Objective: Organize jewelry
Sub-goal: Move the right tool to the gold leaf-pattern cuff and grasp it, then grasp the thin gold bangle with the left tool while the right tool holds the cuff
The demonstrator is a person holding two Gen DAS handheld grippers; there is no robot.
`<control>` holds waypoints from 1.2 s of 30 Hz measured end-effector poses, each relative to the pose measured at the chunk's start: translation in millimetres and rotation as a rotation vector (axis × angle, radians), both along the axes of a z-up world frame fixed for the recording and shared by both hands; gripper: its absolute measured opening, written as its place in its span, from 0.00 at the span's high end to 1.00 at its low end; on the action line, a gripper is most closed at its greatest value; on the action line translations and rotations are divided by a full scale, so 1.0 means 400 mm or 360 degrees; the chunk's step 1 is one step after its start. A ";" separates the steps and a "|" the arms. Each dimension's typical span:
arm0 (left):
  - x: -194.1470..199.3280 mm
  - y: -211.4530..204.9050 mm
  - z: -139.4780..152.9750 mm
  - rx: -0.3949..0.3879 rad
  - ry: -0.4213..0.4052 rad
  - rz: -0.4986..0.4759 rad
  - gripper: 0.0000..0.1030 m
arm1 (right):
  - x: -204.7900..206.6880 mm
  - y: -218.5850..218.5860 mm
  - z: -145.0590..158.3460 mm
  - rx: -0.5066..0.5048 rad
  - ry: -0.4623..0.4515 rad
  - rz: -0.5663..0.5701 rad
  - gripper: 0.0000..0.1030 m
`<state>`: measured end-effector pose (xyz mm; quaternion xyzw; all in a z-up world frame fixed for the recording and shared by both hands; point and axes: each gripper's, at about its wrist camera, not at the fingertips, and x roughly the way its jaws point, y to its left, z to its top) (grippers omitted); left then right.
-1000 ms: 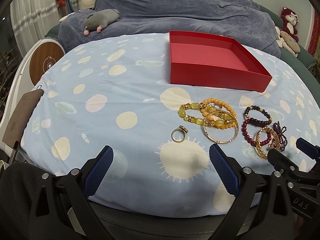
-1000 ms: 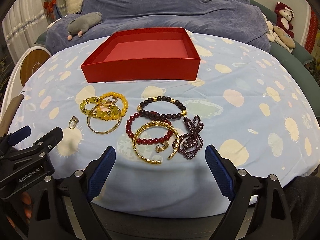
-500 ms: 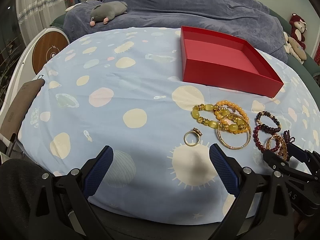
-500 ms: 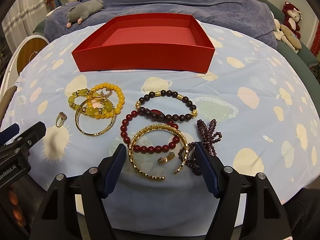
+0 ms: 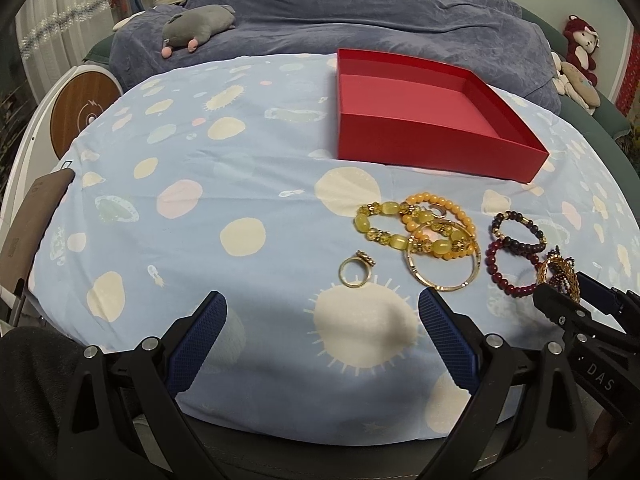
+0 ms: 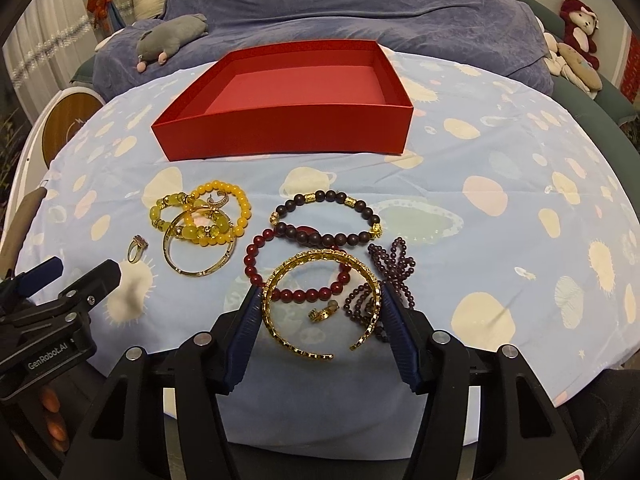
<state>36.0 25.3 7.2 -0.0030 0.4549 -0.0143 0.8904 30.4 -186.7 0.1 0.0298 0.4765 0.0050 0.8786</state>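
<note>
A gold cuff bangle lies on the blue spotted cloth between the fingers of my right gripper. Its jaws are closing, and the blue pads touch the bangle's two sides. Inside the bangle lie a small earring and part of a dark red bead bracelet. A purple bead strand is at its right. My left gripper hangs open over the cloth, just short of a gold ring. The empty red box stands behind the jewelry.
Yellow bead bracelets and a thin gold bangle lie left of the dark brown bead bracelet. The cloth's front edge drops off just under both grippers. A grey plush toy and a blue blanket lie behind.
My right gripper's jaws have narrowed from wide open to the sides of the gold cuff bangle and moved closer to it. The left gripper stays open.
</note>
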 end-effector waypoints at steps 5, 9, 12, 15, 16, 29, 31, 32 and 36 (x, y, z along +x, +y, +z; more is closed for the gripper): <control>0.018 -0.053 0.006 -0.0027 0.0002 -0.0075 0.10 | -0.005 -0.035 0.017 0.0018 -0.0010 -0.0069 0.45; 0.039 -0.107 -0.002 -0.0007 0.0020 -0.0143 0.10 | -0.002 -0.058 0.028 0.0009 -0.0025 -0.0107 0.45; 0.061 -0.136 -0.019 0.0018 0.0058 -0.0172 0.10 | 0.002 -0.072 0.029 0.0022 -0.0023 -0.0128 0.45; 0.080 -0.153 -0.034 0.0015 0.0096 -0.0173 0.10 | 0.006 -0.081 0.025 0.0033 -0.0014 -0.0145 0.45; 0.084 -0.156 -0.038 0.0013 0.0106 -0.0171 0.11 | 0.008 -0.084 0.024 0.0039 -0.0011 -0.0149 0.45; 0.107 -0.185 -0.071 0.0054 0.0185 -0.0202 0.19 | 0.016 -0.099 0.000 0.0067 0.0023 -0.0174 0.44; 0.107 -0.188 -0.067 0.0061 0.0175 -0.0199 0.26 | 0.015 -0.099 0.000 0.0071 0.0023 -0.0174 0.44; 0.108 -0.192 -0.065 0.0062 0.0171 -0.0200 0.28 | 0.015 -0.099 0.000 0.0070 0.0024 -0.0173 0.44; 0.111 -0.196 -0.060 0.0076 0.0162 -0.0208 0.35 | 0.013 -0.099 0.001 0.0074 0.0021 -0.0172 0.44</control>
